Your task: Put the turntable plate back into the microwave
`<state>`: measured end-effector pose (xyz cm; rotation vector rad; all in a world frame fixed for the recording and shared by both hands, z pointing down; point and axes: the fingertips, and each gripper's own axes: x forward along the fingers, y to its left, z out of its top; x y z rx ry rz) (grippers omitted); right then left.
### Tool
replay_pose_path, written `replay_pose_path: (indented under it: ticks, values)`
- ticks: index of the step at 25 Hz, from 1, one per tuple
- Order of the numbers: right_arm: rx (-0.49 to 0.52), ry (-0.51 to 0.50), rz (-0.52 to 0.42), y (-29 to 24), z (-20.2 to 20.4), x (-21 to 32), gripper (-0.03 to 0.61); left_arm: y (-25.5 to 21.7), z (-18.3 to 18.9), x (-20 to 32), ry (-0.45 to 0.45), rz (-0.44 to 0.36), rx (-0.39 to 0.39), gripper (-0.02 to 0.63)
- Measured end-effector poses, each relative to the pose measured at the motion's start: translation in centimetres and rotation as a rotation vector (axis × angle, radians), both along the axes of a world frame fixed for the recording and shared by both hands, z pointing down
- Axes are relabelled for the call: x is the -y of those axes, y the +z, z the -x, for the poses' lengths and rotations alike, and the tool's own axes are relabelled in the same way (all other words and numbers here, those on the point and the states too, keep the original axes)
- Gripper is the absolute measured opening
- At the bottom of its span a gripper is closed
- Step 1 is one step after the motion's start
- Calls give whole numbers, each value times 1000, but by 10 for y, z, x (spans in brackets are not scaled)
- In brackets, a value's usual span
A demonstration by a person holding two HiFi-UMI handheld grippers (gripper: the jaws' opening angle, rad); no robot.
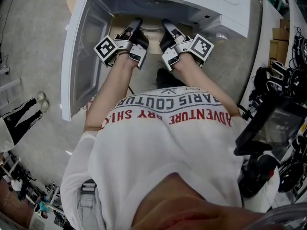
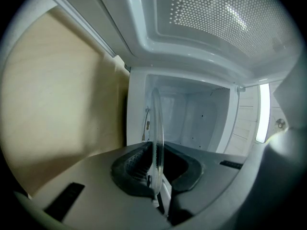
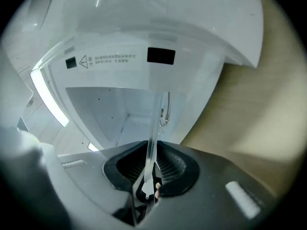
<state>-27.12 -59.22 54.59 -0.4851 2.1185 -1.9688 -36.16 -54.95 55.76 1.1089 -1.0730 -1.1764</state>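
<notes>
Clear glass, seen edge-on: the plate [image 2: 157, 128] is pinched at its rim by the left gripper [image 2: 156, 174] and, on the far side, by the right gripper [image 3: 149, 176]. Both sets of jaws are narrowed tight onto it. Gripping from two sides likely holds it level and stops it tipping. It hangs at the mouth of the microwave [image 1: 230, 8], whose door [image 1: 86, 56] is swung wide. The cavity [image 2: 192, 121] lies just ahead, and the plate is not yet seated.

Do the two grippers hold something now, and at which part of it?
Yes. The left gripper and the right gripper each clamp the glass turntable plate at its rim, on opposite sides.
</notes>
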Motion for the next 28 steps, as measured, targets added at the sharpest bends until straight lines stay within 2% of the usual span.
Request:
replay_pose_path:
  ticks: [9, 15, 23, 28]
  values:
    - [4, -21, 65, 4, 2, -23, 29, 1, 5, 3, -15, 8, 8, 28]
    - [26, -32, 88, 3, 13, -18, 29, -1, 5, 14, -12, 15, 17, 28]
    - [108, -25, 107, 1, 16, -14, 41, -7, 7, 18, -7, -50, 5, 29]
    - [122, -21, 94, -2, 16, -14, 43, -12, 6, 14, -2, -67, 6, 32]
